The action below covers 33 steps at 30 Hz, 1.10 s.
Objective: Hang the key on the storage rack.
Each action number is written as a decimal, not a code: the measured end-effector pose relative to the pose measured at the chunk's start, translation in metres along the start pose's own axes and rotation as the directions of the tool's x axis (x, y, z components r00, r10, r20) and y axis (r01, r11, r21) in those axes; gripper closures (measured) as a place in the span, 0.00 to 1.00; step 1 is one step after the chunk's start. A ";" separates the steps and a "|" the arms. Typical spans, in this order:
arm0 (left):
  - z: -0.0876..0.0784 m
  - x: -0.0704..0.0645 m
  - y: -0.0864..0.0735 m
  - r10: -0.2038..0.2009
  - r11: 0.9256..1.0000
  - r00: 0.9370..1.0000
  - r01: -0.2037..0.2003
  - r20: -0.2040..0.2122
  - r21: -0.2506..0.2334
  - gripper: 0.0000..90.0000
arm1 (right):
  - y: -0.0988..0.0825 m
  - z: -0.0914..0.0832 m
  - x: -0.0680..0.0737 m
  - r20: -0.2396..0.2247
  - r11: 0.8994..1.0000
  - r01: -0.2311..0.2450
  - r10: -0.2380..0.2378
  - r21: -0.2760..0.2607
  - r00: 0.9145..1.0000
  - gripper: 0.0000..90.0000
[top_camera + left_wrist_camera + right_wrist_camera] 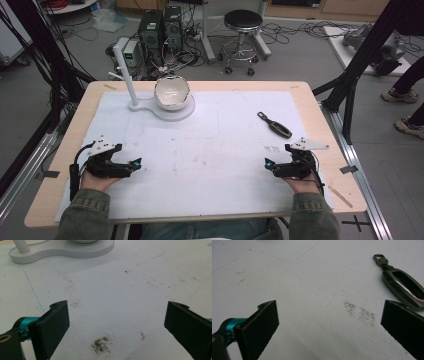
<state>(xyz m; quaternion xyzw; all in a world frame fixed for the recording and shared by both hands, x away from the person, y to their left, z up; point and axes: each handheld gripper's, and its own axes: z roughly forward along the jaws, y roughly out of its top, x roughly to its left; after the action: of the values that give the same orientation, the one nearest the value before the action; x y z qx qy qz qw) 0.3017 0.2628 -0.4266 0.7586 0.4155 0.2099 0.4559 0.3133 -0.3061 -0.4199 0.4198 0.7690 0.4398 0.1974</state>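
White sheeting (210,150) covers the wooden table (60,180). Near the far edge, a white bowl (171,92) sits tilted on a white stand (165,107) with an upright post. A dark metal key-fob case (275,125), or something like it, lies toward the right edge. Left gripper (136,164) and right gripper (270,165) rest near the front edge, jaws spread, holding nothing, well apart.

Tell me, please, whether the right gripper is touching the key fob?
Apart. The high view shows bare white mat between the right gripper and the key fob; the right gripper view shows its jaws open with nothing between them.
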 end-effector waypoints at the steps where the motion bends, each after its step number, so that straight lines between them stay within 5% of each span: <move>1: 0.000 0.000 0.000 -0.001 1.000 1.000 0.001 0.002 0.000 0.07 | 0.000 0.000 0.000 -0.001 1.000 0.000 0.000 -0.003 1.000 0.01; 33: 0.001 0.000 -0.001 0.000 1.000 1.000 0.000 0.021 0.017 0.07 | 0.005 0.003 0.005 -0.010 1.000 0.029 -0.029 0.003 1.000 0.01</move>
<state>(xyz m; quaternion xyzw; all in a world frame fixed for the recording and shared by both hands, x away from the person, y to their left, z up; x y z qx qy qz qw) 0.3021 0.2623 -0.4283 0.7645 0.4125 0.1985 0.4539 0.3153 -0.2993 -0.4170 0.4068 0.7766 0.4379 0.1992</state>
